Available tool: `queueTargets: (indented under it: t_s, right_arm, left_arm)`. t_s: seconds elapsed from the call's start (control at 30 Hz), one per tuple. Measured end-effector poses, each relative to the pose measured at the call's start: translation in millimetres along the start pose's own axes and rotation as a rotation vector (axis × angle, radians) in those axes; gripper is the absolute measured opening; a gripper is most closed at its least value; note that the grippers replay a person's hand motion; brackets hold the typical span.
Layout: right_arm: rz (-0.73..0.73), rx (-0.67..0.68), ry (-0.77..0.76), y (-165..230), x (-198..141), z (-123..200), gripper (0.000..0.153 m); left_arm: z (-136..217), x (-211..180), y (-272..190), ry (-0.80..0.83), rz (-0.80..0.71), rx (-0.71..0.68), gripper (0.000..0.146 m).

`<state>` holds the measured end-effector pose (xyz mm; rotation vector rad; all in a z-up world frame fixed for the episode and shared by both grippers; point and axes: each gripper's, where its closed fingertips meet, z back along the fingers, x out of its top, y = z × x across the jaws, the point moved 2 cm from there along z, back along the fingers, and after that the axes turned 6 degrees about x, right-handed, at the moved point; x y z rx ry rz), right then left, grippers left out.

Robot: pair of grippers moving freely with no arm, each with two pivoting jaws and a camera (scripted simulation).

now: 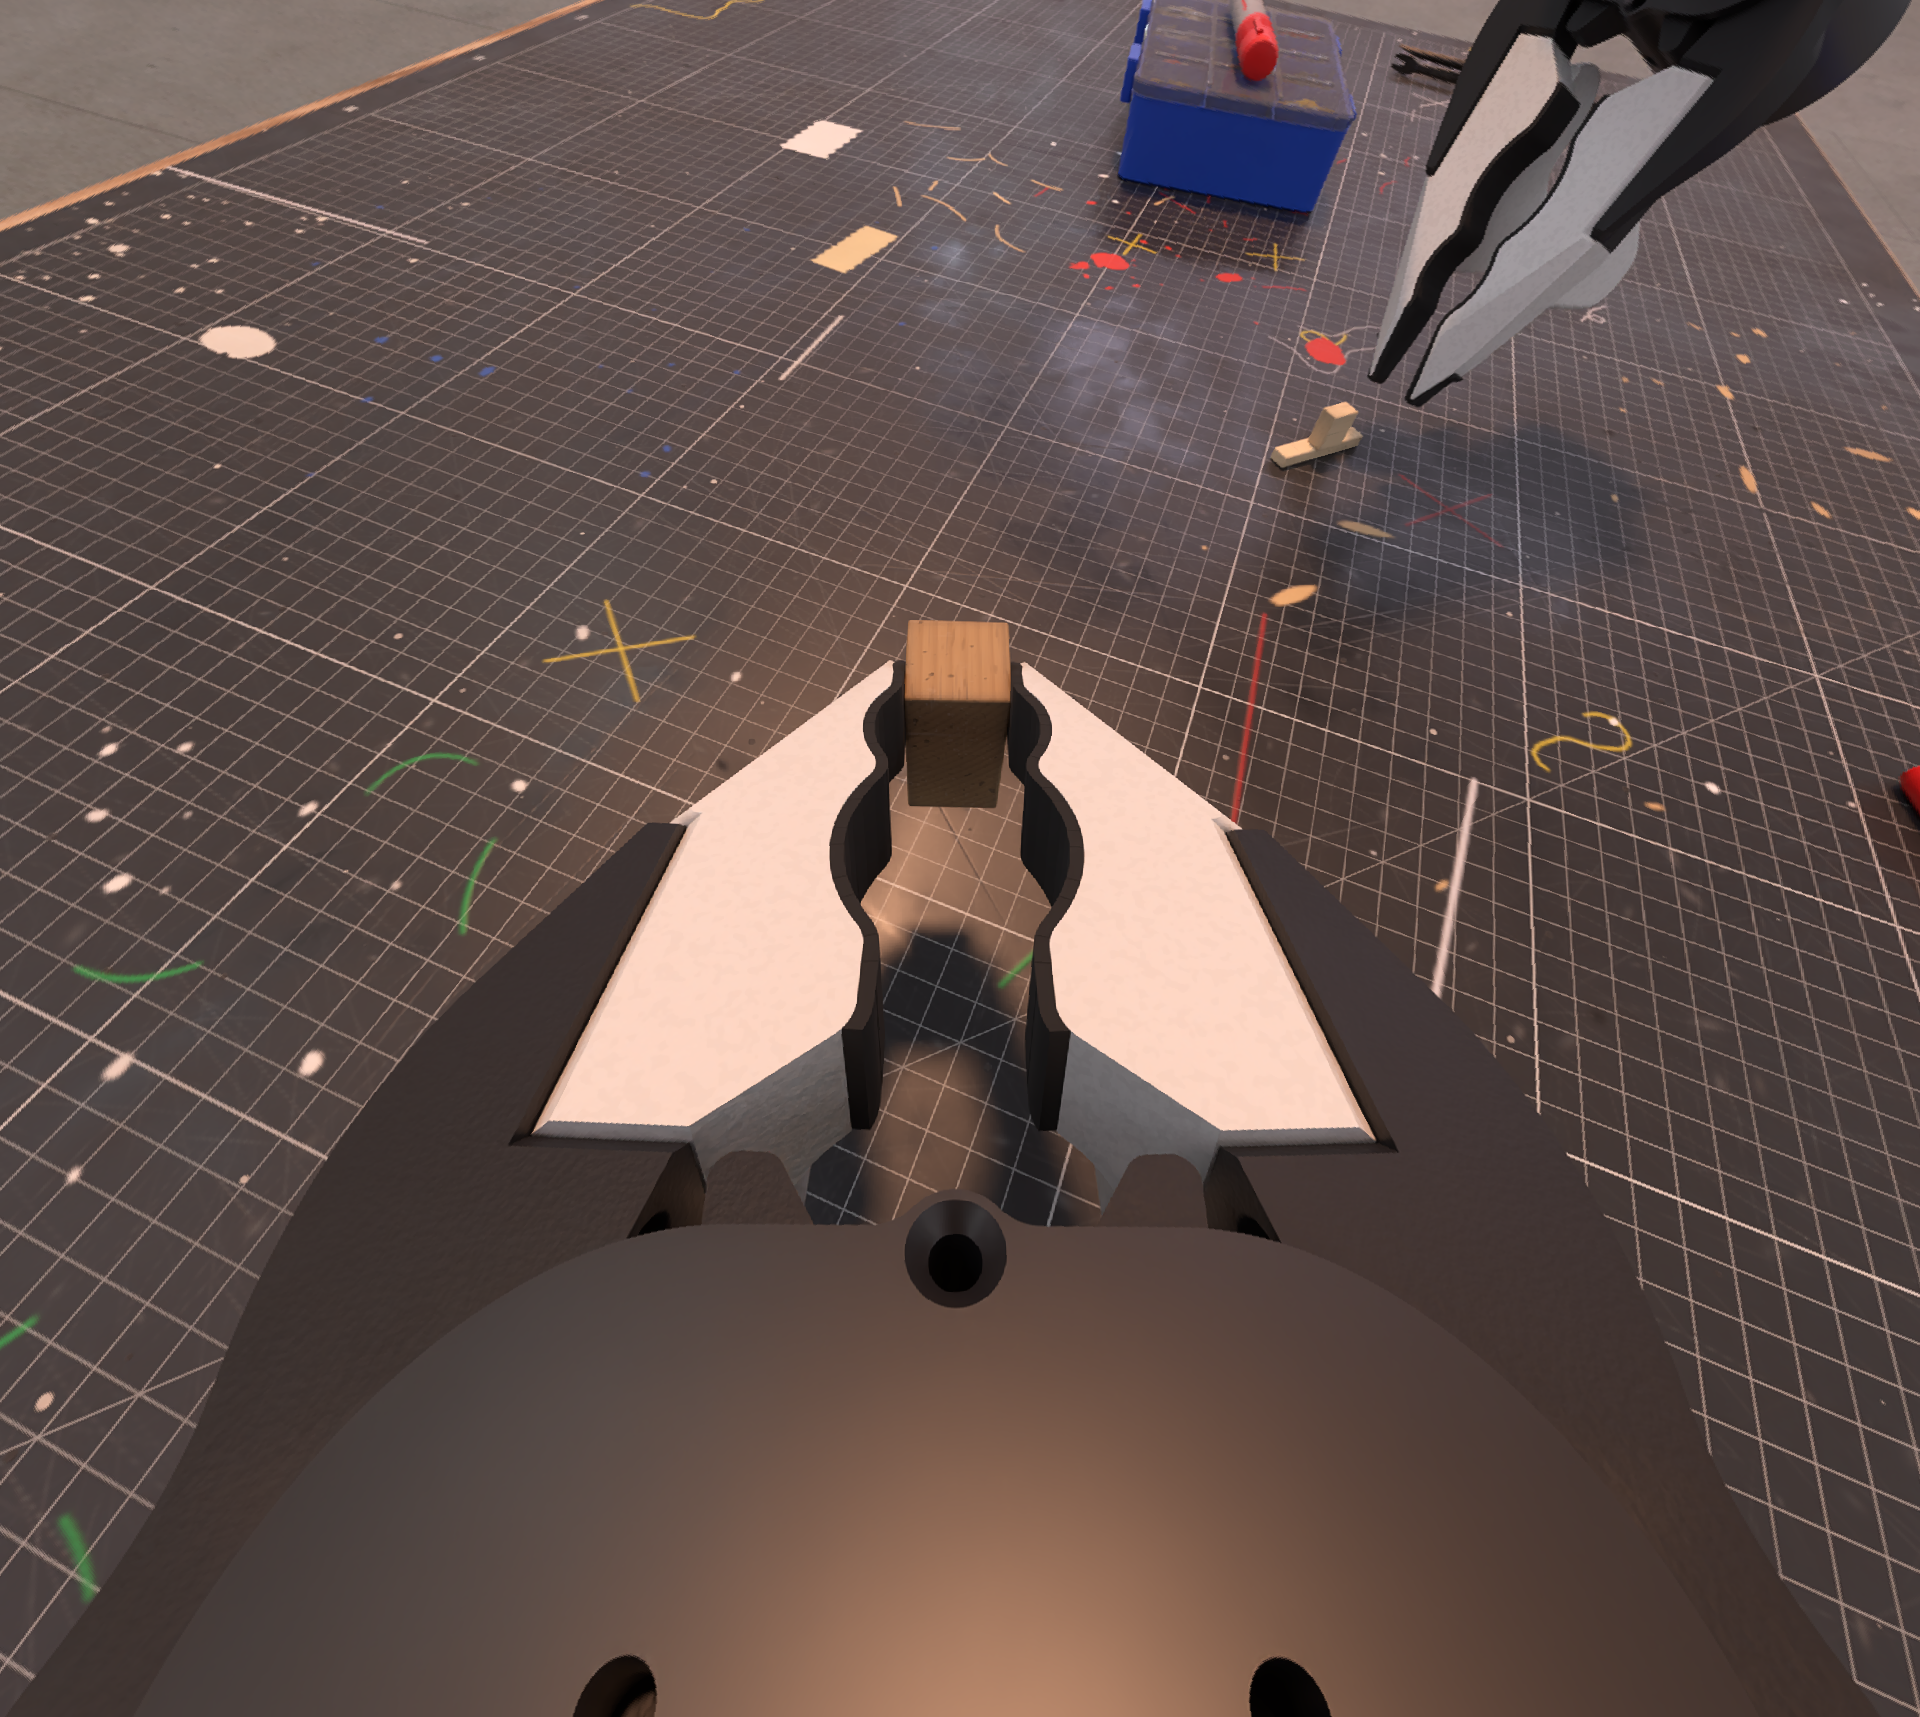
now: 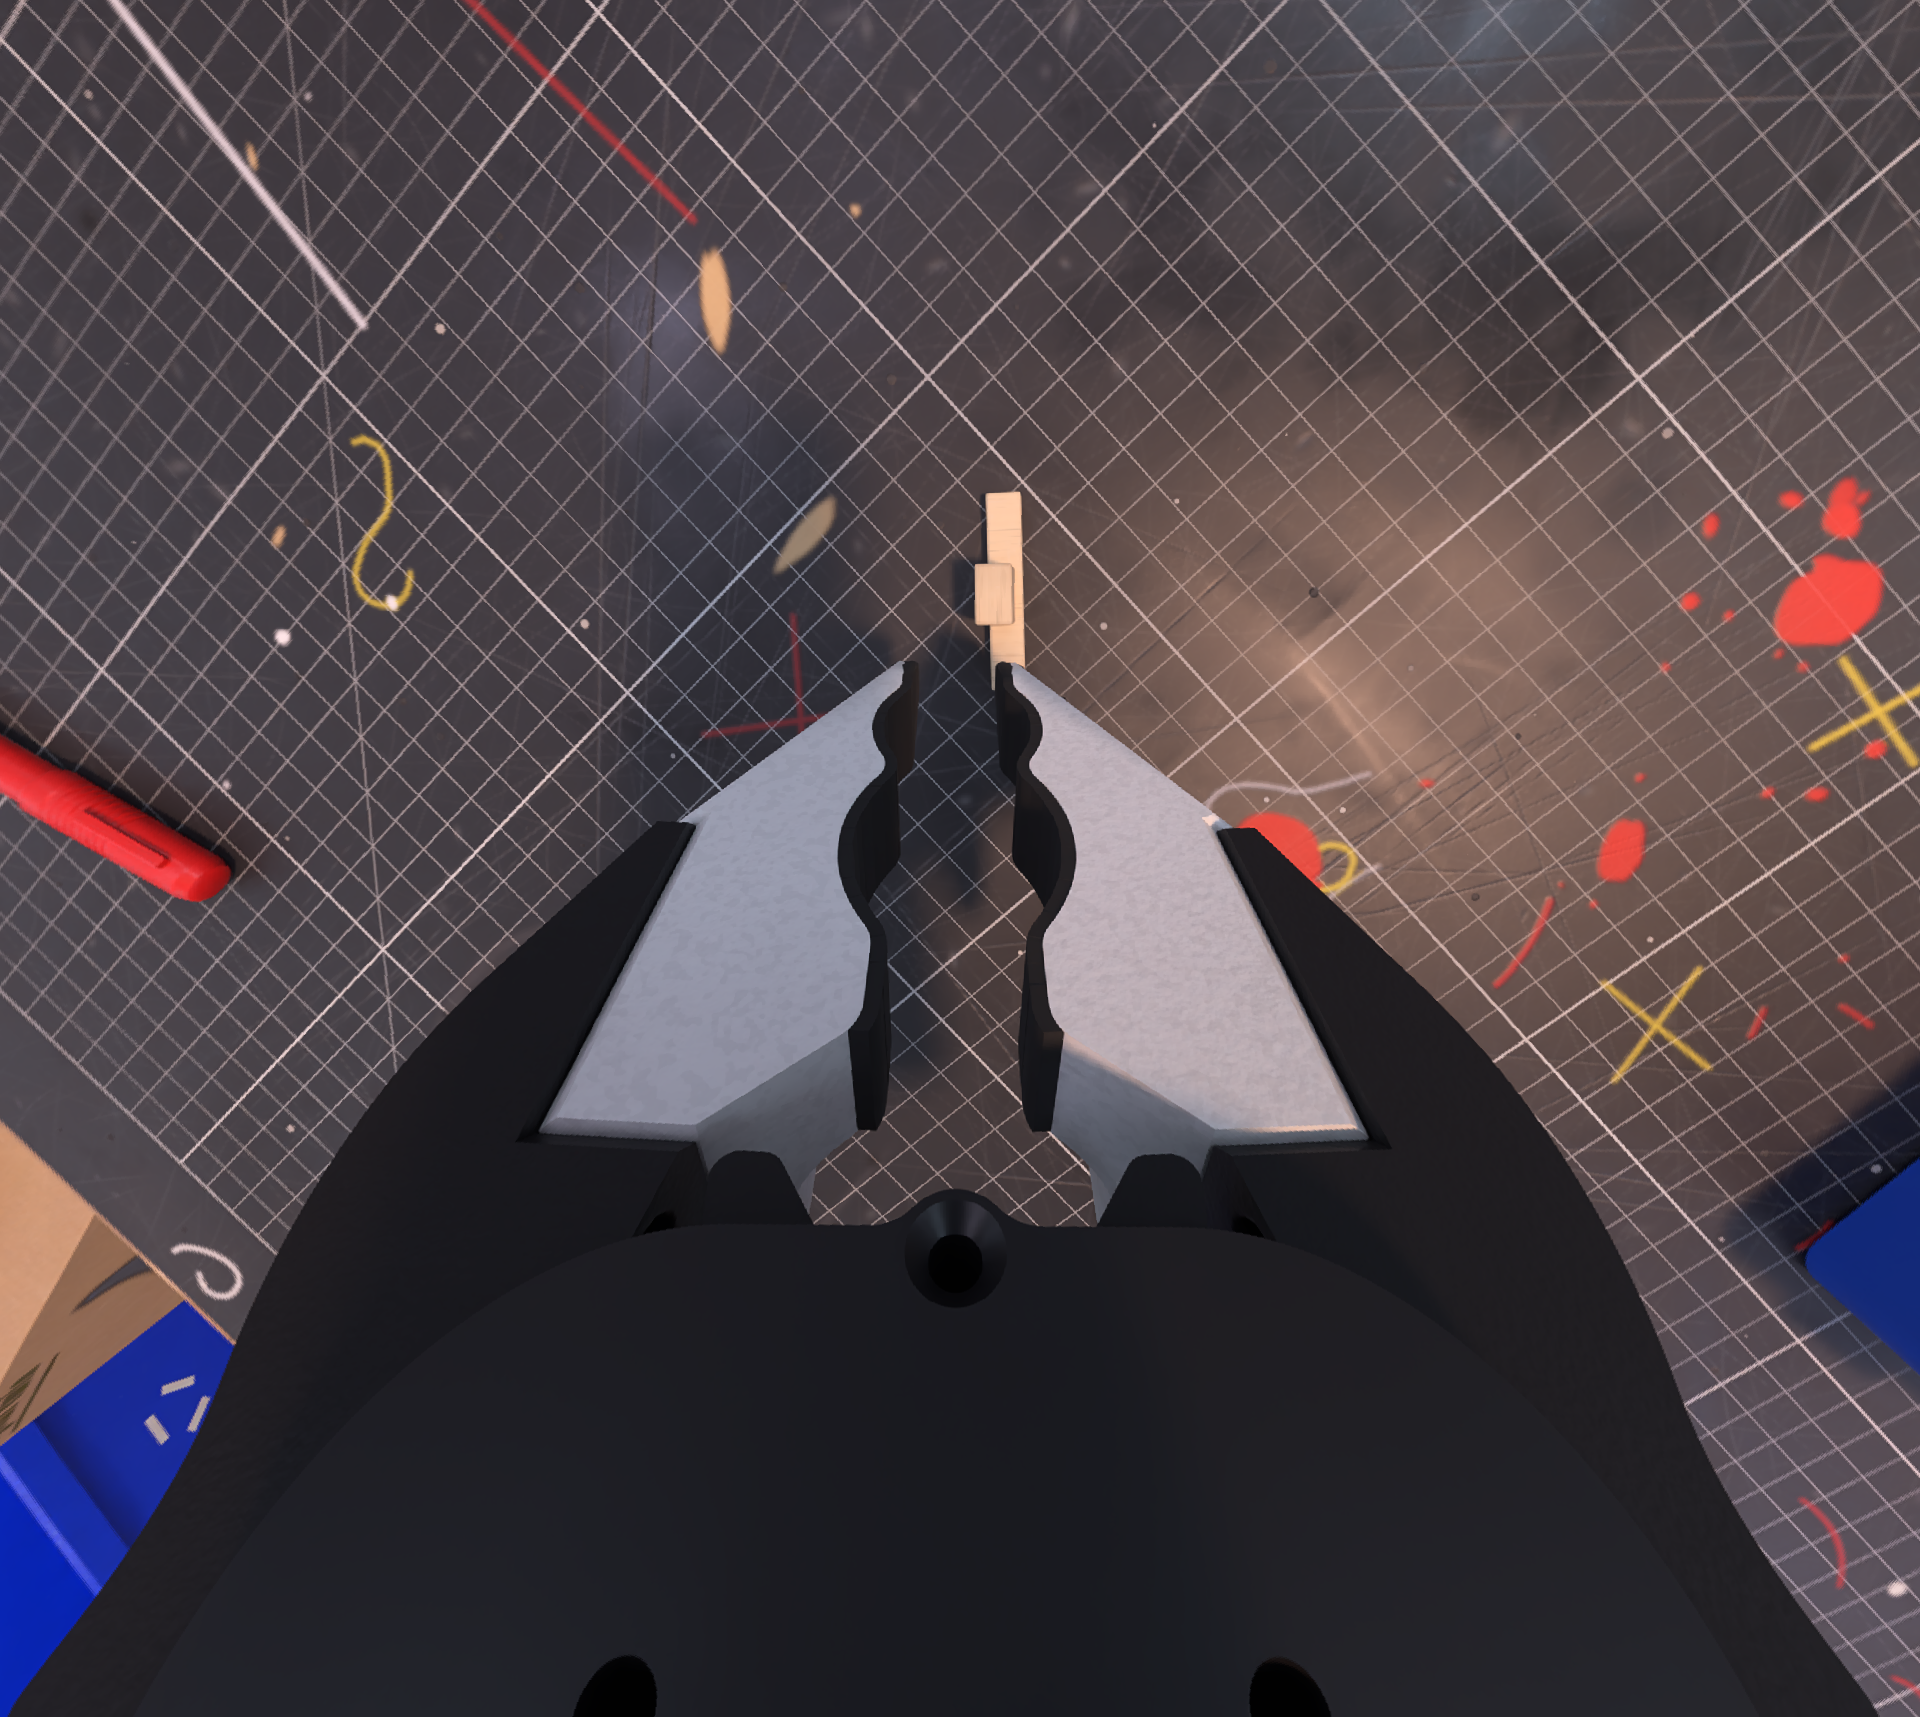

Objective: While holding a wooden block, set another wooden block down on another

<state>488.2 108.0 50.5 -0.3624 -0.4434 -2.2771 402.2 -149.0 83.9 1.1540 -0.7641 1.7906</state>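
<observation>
My left gripper (image 1: 957, 691) is shut on a brown wooden block (image 1: 956, 711) and holds it upright above the dark cutting mat (image 1: 520, 472). Farther right on the mat, a small pale wooden block (image 1: 1335, 424) sits on a flat long pale block (image 1: 1311, 449). My right gripper (image 1: 1397, 387) hangs just above and to the right of that pair, pointing down. In the right wrist view the gripper (image 2: 956, 680) is narrowly open and empty. The small block (image 2: 994, 593) rests on the long block (image 2: 1004, 519) just beyond the right fingertip.
A blue box (image 1: 1231, 119) with a red marker (image 1: 1252, 31) on its lid stands at the back. A red pen (image 2: 114, 831) lies left of my right gripper. A cardboard box (image 2: 52, 1252) and blue containers (image 2: 1870, 1252) sit near the right wrist view's lower corners.
</observation>
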Motion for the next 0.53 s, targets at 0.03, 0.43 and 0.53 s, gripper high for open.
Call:
queueTargets:
  t_s: [0.03,0.43,0.53]
  right_arm:
    - [0.000,-0.006,0.000,0,-1,0,0.015]
    - [0.027,-0.024,-0.020,-4,-1,-3,0.014]
    - [0.042,-0.045,0.009,-6,-4,-7,0.015]
  left_arm:
    - [0,0,-1,0.001,-0.002,-0.004,0.018]
    - [-7,-2,-12,0.006,-0.002,-0.058,0.018]
    - [-10,-1,-14,0.007,-0.005,-0.070,0.018]
